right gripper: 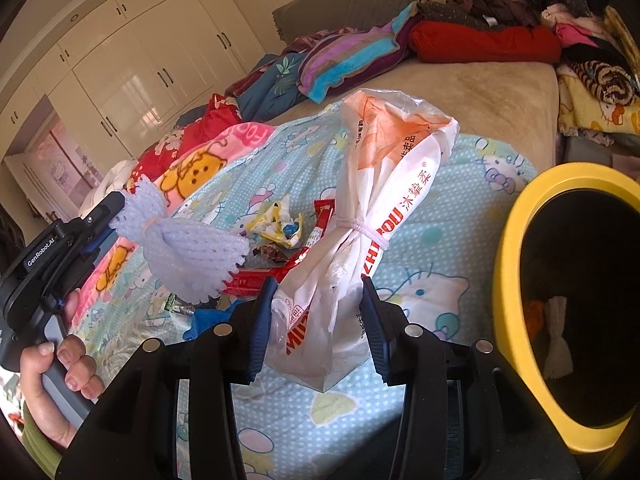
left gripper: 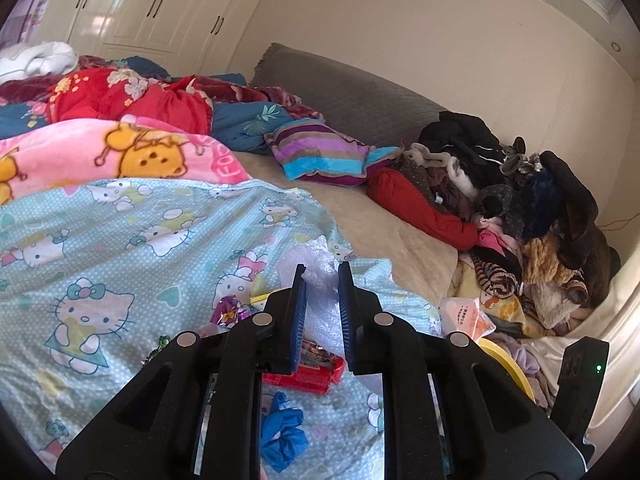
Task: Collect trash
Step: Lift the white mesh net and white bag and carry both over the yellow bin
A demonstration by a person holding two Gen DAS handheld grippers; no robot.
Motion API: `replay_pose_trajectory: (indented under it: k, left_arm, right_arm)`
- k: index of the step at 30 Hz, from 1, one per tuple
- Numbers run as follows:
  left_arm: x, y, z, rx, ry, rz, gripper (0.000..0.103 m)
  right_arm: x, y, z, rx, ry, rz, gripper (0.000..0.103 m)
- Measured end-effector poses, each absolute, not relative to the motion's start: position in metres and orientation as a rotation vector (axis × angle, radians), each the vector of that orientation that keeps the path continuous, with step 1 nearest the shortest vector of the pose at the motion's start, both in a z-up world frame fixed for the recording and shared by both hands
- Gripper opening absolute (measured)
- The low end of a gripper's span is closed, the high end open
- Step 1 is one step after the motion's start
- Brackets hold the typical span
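My left gripper (left gripper: 322,266) is shut on a white foam fruit net (left gripper: 320,292); in the right wrist view that net (right gripper: 192,252) hangs from the left gripper (right gripper: 116,212) above the bed. My right gripper (right gripper: 320,292) is shut on a tied white and orange plastic bag (right gripper: 372,200), held above the Hello Kitty quilt (right gripper: 440,240). On the quilt lie a red wrapper (left gripper: 308,376), a blue glove (left gripper: 282,436), a purple candy wrapper (left gripper: 228,310) and a crumpled yellow wrapper (right gripper: 280,222). A yellow-rimmed bin (right gripper: 508,280) stands at the right, with a white foam piece (right gripper: 558,340) inside.
A pile of clothes (left gripper: 520,208) lies at the bed's far right. A striped pillow (left gripper: 324,152) and bunched blankets (left gripper: 120,120) lie at the back. A grey headboard (left gripper: 340,88) and white wardrobes (left gripper: 140,4) stand behind.
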State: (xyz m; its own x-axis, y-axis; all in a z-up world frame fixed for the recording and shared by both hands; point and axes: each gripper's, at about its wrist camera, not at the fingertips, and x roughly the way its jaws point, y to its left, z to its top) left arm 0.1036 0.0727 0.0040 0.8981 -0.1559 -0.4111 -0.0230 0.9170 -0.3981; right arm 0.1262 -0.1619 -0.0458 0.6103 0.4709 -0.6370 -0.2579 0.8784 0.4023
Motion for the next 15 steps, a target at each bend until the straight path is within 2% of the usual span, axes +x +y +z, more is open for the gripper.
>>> replay_pose_trajectory:
  k: [15]
  left_arm:
    - [0.098,0.042,0.015,-0.35,0.443,-0.111,0.01]
  right_arm:
    - [0.114,-0.204,-0.032,0.261,0.799,0.369,0.04]
